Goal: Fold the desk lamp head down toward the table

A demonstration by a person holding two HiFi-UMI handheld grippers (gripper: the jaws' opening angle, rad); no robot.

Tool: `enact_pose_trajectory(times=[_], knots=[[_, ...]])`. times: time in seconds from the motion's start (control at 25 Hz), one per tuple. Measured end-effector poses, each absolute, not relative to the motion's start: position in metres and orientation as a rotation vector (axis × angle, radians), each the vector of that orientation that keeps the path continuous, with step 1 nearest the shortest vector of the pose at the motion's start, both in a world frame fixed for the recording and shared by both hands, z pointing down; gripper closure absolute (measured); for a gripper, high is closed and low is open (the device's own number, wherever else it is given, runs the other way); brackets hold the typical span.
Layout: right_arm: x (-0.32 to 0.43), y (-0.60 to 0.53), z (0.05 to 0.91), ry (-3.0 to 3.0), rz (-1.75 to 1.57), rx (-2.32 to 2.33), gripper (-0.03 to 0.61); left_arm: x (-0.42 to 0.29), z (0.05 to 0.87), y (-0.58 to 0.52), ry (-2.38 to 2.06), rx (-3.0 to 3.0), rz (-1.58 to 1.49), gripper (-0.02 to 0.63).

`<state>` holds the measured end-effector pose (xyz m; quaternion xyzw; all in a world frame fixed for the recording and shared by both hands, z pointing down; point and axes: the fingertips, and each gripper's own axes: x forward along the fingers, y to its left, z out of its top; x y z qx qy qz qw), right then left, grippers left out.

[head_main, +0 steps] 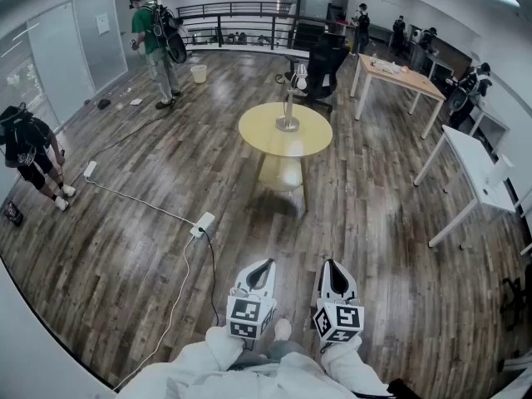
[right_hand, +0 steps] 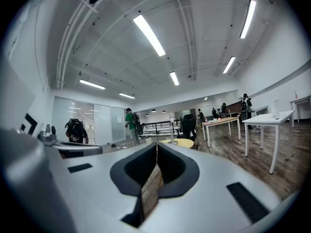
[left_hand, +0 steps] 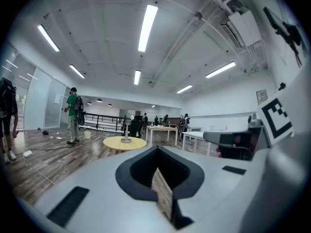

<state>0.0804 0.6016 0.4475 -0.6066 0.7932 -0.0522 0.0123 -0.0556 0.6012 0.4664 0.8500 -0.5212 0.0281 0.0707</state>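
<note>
At the bottom of the head view you hold both grippers close to your body, side by side. The jaws of your left gripper (head_main: 263, 266) are pressed together on nothing, and so are those of your right gripper (head_main: 332, 266). Just beyond, to the left, a power strip (head_main: 203, 224) lies on the wooden floor (head_main: 125, 248). Farther up, at centre, the desk lamp (head_main: 289, 105) stands on the round yellow surface (head_main: 264, 135), its head raised, well apart from both grippers.
</note>
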Motion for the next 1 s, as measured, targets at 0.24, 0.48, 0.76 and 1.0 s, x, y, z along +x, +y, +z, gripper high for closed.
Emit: enact_pose_trajectory(times=[0.24,0.48,0.76,1.0], knots=[[0.084,0.57,0.458,2.477,-0.175,-1.899,0.566,-0.056,0.472,0.571,-1.568,2.547,0.085,0.617],[0.09,0.511,0.459,2.495,-0.177,-1.87,0.566,-0.045,0.47,0.52,-1.588,2.538,0.088,0.617],[0.107,0.436,0.458,2.518,-0.19,-1.844,0.566,-0.025,0.467,0.454,-1.596,2.526,0.105,0.617],[0.125,0.384,0.461,2.523,-0.199,-1.828,0.566,-0.004,0.47,0.401,-1.603,2.525,0.115,0.617]])
